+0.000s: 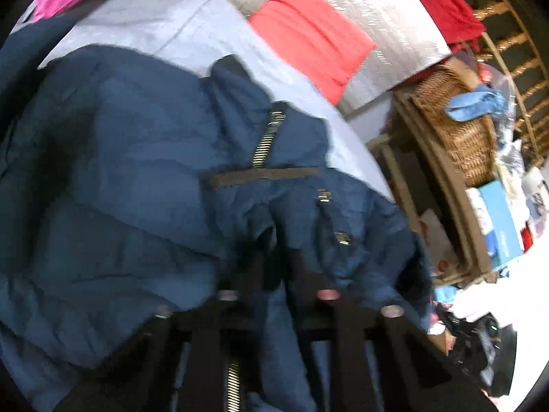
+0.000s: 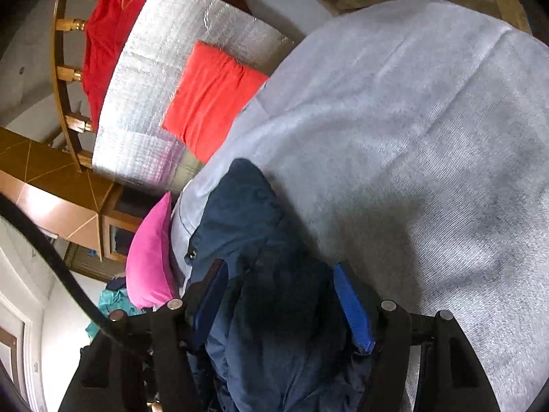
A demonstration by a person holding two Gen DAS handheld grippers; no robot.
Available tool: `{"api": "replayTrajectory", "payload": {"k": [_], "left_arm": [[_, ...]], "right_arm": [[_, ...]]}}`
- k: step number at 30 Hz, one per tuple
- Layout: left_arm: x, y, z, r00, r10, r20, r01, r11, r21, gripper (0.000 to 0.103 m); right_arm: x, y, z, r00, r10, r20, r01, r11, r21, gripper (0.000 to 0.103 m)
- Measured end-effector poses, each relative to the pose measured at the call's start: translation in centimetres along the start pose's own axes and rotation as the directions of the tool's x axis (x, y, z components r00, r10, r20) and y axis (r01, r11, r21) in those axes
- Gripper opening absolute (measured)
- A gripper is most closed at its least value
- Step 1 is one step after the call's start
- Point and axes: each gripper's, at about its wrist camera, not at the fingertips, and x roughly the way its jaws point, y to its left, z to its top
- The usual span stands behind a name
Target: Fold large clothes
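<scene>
A dark blue padded jacket (image 1: 137,158) with a brass zip lies spread on the pale grey sheet (image 1: 144,24) of a bed. My left gripper (image 1: 274,261) is shut on a bunched fold of the jacket near its zip and collar. In the right wrist view a narrow part of the same jacket (image 2: 247,213) runs away from me across the sheet (image 2: 411,120). My right gripper (image 2: 279,295) stands open astride it. The blue pads (image 2: 353,305) sit on either side of the fabric without squeezing it.
An orange-red folded cloth (image 1: 312,34) and a silver quilted mat (image 2: 154,79) lie at the far end of the bed. A pink cushion (image 2: 151,257) sits at the bed's edge. A red garment (image 2: 106,34) hangs on wooden rails. A wicker basket (image 1: 459,127) and clutter stand beside the bed.
</scene>
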Motion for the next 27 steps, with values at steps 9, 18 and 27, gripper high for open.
{"api": "replayTrajectory", "payload": {"k": [9,18,27], "left_arm": [[-10.5,-4.8,-1.2,0.939,-0.180,0.292,0.100,0.958,0.269,0.004],[-5.3,2.4,0.0,0.997,0.017,0.076,-0.010,0.996,-0.085,0.083],[3.2,0.7,-1.3,0.990,-0.126,-0.063,0.110,0.971,-0.212,0.084]], "right_arm": [[-0.3,0.5,-0.4,1.000,-0.008,0.021,0.009,0.999,-0.038,0.068],[0.6,0.7,-0.9,1.000,-0.008,0.019,0.009,0.999,-0.031,0.068],[0.8,0.5,-0.8,0.999,-0.028,0.020,0.029,0.998,-0.048,0.068]]}}
